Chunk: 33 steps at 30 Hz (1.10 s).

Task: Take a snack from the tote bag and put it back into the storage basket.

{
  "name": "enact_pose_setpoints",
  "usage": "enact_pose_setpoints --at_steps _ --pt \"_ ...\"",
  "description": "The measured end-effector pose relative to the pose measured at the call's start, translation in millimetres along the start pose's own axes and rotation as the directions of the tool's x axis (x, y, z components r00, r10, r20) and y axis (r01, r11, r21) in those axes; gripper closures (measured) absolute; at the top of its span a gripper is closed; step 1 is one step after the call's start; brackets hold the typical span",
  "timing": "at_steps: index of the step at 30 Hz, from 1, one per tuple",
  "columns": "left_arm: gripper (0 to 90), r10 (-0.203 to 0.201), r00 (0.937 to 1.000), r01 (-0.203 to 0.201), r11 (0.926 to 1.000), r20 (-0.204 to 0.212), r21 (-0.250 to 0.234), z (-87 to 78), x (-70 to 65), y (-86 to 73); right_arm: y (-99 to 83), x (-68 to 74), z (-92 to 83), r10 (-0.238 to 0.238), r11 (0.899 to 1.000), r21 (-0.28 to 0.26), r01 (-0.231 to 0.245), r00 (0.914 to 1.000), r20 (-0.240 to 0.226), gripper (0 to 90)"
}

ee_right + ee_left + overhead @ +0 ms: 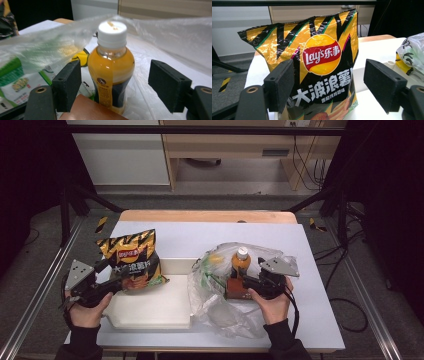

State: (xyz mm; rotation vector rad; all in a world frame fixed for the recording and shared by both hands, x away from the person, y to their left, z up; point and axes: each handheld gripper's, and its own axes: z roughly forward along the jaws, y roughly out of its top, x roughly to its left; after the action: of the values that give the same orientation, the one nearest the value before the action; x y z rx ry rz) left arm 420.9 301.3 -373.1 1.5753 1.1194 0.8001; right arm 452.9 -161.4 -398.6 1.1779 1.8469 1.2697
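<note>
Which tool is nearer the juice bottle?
Right. The right tool sits just in front of the juice bottle, jaws open around it; the left tool is across the table at the chip bag.

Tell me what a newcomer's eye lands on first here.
First, the shiny yellow-and-black crisp bag, standing at the table's left between the open left gripper. Next, the orange drink bottle with a white cap, upright inside the crumpled clear plastic bag at the right, between the open right gripper.

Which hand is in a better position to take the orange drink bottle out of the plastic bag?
The right. The right gripper has its jaws open on both sides of the bottle inside the plastic bag. The left gripper is across the table, open around the chip bag.
</note>
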Motion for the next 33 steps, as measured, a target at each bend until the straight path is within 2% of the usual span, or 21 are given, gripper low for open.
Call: enact_pose_setpoints --at_steps 3,6,9,22,25,29,33 --pt "23.8 -0.003 1.0000 0.003 1.0000 -0.002 -0.002 -0.2 0.5 0.0 -5.2 -0.7 5.7 0.003 1.000 0.015 -0.003 1.0000 0.003 26.6" --pt "23.7 -0.003 1.0000 0.003 1.0000 -0.001 -0.006 -0.3 0.6 0.4 -7.0 0.8 10.0 -0.016 1.000 0.024 0.016 0.9999 0.005 26.4" --pt "23.4 -0.001 1.0000 0.001 1.0000 0.001 -0.006 -0.2 1.0 0.5 -6.9 1.6 13.0 -0.016 1.000 0.016 0.016 0.9999 0.001 27.5" --pt "21.9 0.002 1.0000 -0.002 1.0000 0.007 0.004 1.3 2.1 -0.7 -10.9 -0.4 28.9 -0.015 0.998 0.062 0.015 0.9999 0.006 28.8" --pt "21.8 -0.001 1.0000 0.001 1.0000 0.008 0.008 2.3 2.2 -1.4 -10.7 0.3 33.6 -0.003 0.998 0.056 0.003 1.0000 -0.004 29.6" --pt "21.9 0.000 1.0000 -0.001 1.0000 0.008 0.007 2.4 1.2 -1.3 -12.2 2.3 39.3 -0.015 0.998 0.059 0.015 0.9999 0.000 28.8" --pt "21.9 0.000 0.9999 0.000 0.9999 0.011 0.013 3.9 1.0 -2.0 -11.9 0.9 43.8 0.002 0.999 0.042 -0.002 1.0000 -0.003 27.9"
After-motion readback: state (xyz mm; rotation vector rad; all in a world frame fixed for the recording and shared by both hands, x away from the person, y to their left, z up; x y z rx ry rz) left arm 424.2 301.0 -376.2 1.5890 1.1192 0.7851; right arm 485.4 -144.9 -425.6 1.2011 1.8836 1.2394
